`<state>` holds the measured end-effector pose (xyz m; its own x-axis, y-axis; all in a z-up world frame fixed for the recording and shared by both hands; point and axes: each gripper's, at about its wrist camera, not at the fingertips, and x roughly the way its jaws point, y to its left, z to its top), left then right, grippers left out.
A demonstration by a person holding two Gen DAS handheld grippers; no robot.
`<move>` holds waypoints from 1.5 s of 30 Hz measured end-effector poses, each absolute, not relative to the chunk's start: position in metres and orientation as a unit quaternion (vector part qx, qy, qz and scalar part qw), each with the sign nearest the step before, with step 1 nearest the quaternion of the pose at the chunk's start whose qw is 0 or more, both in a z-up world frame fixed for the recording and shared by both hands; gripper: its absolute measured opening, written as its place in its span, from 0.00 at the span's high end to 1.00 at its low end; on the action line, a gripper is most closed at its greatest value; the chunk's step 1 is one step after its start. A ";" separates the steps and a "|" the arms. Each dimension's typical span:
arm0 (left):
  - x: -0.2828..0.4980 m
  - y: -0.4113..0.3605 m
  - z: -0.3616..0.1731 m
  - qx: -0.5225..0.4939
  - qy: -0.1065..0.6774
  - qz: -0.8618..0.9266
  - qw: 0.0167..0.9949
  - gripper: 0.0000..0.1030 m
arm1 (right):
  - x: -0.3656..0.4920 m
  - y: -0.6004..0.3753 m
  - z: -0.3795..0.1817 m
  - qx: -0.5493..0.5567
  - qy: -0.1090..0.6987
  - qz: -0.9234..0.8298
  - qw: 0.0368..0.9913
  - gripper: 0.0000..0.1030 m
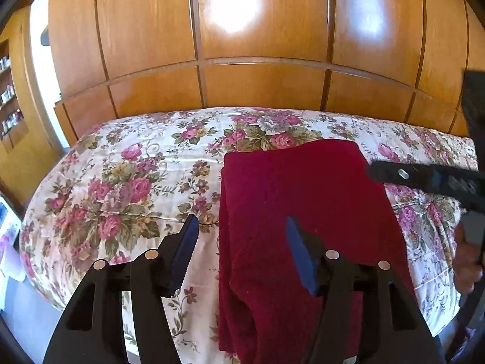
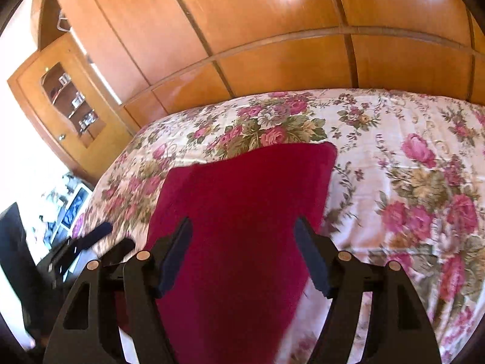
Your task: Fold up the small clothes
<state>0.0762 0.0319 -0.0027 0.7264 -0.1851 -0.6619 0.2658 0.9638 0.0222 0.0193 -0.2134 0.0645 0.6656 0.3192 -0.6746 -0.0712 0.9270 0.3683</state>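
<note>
A dark red garment (image 1: 303, 200) lies flat on the floral bedspread (image 1: 127, 182), folded lengthwise into a long strip. My left gripper (image 1: 242, 242) is open and empty above its near left edge. My right gripper (image 2: 244, 245) is open and empty above the garment's (image 2: 242, 212) near part. The right gripper also shows in the left wrist view (image 1: 424, 179), at the garment's right edge. The left gripper shows in the right wrist view (image 2: 91, 242) at the far left, blurred.
A wooden wardrobe (image 1: 242, 60) stands behind the bed. A wooden cabinet with glass shelves (image 2: 69, 103) stands at the left. The bed's left edge drops to the floor (image 1: 27, 318). Cluttered items (image 2: 66, 206) lie on the floor at the left.
</note>
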 end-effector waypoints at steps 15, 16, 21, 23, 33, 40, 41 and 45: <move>0.087 0.037 -0.028 0.057 0.375 -0.116 0.918 0.43 | 0.066 -0.193 0.042 0.118 0.409 0.097 0.900 0.31; 0.088 0.038 -0.029 0.056 0.376 -0.115 0.918 0.43 | 0.066 -0.192 0.041 0.116 0.409 0.097 0.900 0.31; 0.090 0.039 -0.036 0.052 0.383 -0.115 0.915 0.43 | 0.070 -0.187 0.035 0.102 0.413 0.094 0.900 0.27; 0.092 0.040 -0.040 0.052 0.386 -0.114 0.914 0.43 | 0.076 -0.183 0.028 0.096 0.422 0.089 0.897 0.23; 0.105 0.076 -0.061 -0.075 0.421 -0.143 0.893 0.31 | 0.090 -0.175 0.001 0.069 0.449 0.092 0.886 0.14; 0.122 0.086 -0.056 -0.108 0.429 -0.186 0.877 0.25 | 0.050 -0.228 0.027 0.183 0.406 0.126 0.887 0.05; 0.128 0.085 -0.060 -0.117 0.440 -0.200 0.868 0.25 | 0.046 -0.235 0.024 0.197 0.408 0.128 0.882 0.05; 0.141 0.086 -0.079 -0.162 0.466 -0.241 0.836 0.25 | 0.033 -0.257 -0.002 0.254 0.434 0.141 0.853 0.05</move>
